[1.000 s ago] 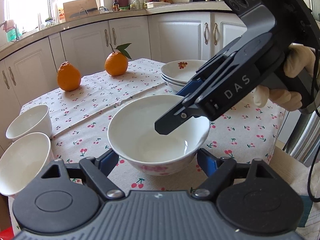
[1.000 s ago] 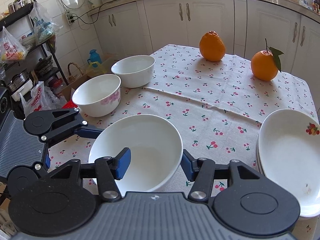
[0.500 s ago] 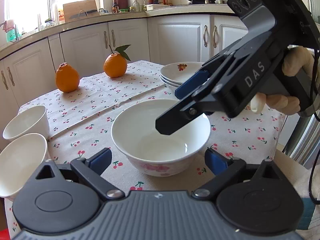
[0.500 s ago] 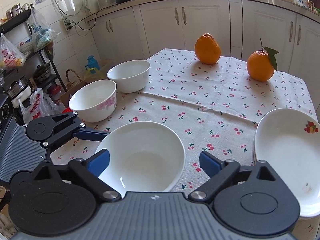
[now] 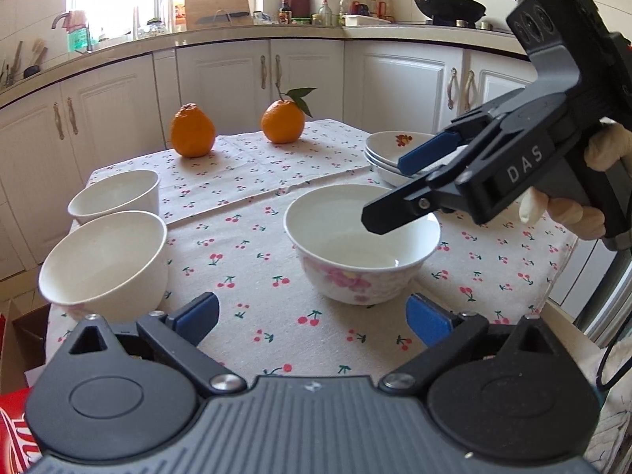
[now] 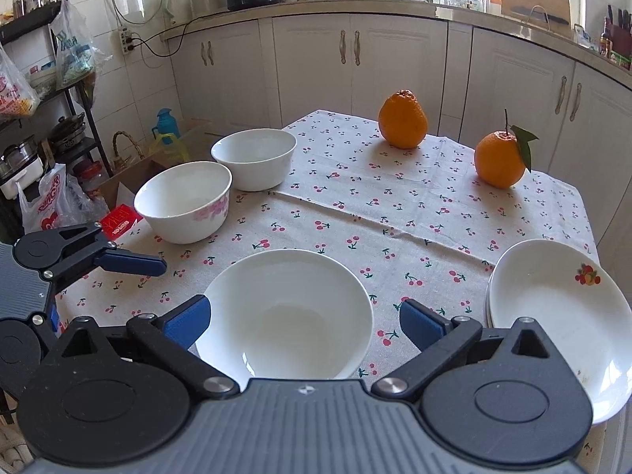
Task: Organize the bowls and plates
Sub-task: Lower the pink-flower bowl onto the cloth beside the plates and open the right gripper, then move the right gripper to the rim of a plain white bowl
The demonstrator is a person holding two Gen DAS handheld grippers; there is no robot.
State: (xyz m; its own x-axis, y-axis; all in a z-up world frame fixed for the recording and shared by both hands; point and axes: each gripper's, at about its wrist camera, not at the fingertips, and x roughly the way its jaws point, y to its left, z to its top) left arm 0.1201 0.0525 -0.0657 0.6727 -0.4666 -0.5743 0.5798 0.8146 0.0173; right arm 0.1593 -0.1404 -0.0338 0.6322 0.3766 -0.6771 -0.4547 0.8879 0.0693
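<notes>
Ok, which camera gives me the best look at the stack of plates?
The right wrist view: the stack of plates lies at the table's right edge, its top face and fruit motif open to view. In the left wrist view the stack sits farther off, partly hidden behind the right gripper, so only its left part shows.

3 bowls on the tablecloth: a floral bowl [image 5: 361, 252] mid-table, a 2nd floral bowl [image 6: 183, 201], and a plain bowl [image 6: 254, 164] behind it. 1 plate stack [image 6: 557, 316], approx. 3 plates, edges hard to separate. 2 oranges: a bumpy orange [image 6: 403, 124] and a leafy orange [image 6: 499, 164]. 2 grippers.
</notes>
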